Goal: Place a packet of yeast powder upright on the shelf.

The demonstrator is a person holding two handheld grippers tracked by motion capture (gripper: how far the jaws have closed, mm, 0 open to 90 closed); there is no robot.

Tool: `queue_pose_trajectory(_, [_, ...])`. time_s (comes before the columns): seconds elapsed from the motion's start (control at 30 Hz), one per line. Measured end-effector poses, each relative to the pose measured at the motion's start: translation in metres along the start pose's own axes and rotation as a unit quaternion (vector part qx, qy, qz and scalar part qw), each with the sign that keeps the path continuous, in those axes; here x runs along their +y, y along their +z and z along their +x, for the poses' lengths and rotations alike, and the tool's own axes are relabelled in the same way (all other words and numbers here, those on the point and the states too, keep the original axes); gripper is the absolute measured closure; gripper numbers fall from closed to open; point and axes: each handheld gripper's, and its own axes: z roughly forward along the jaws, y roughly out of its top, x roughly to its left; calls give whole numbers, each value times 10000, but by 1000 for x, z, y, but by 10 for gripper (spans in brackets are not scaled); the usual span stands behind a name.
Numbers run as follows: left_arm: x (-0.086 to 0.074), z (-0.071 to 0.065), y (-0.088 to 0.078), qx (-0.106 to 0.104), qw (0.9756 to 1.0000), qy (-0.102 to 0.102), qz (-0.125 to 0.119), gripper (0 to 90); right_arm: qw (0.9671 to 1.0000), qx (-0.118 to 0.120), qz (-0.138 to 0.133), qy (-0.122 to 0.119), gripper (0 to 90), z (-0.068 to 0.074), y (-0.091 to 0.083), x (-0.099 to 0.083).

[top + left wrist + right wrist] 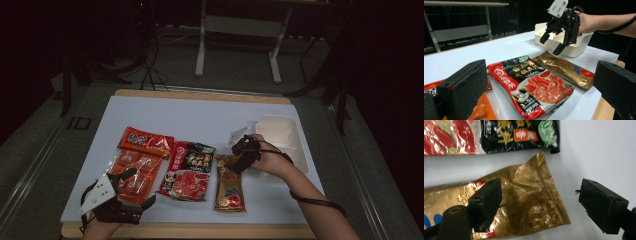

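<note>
Wooden-edged table [200, 95] topped with a pale white sheet [200, 117]. Lying flat on the sheet, from left to right in the high view: an orange-red packet [146, 141] at the rear left, touching a clear-windowed orange packet [135, 172] in front of it; a red-and-black noodle packet [187, 171] just beside these; a gold wrapper [229, 190] next, lengthwise toward the near edge, its far end close beside the noodle packet's black corner [552, 147]. White open tray [280, 127] standing at the right rear, near the gold wrapper's far end.
</note>
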Motion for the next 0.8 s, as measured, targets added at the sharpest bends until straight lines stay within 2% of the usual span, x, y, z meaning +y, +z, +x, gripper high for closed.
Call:
queue_pose_trajectory(0.13, [0, 0, 1, -29, 10000, 10, 49, 2, 9994, -30, 334, -93, 220, -4, 8, 1])
queue_pose_trajectory(0.2, [-1, -1, 1, -45, 10000, 12, 59, 2, 9989, 68, 455, -80, 232, -6, 12, 2])
queue_pose_trajectory(0.3, [-1, -1, 2, -22, 10000, 36, 84, 2, 9970, 61, 714, -278, 235, -5, 18, 4])
queue_pose_trajectory(0.37, [-1, -1, 3, -40, 9999, 20, 97, 2, 9960, 170, 835, -277, 235, -6, 20, 6])
queue_pose_trajectory(0.47, [-2, -1, 3, -60, 9999, 17, 109, 2, 9946, 161, 938, -414, 261, -8, 22, 10])
queue_pose_trajectory(0.67, [-2, -1, 3, -80, 9999, 34, 126, 2, 9926, 149, 1104, -488, 299, -15, 26, 12])
queue_pose_trajectory(0.8, [-2, -1, 4, -77, 9998, 48, 153, 2, 9913, 341, 1183, -474, 299, -20, 32, 12])
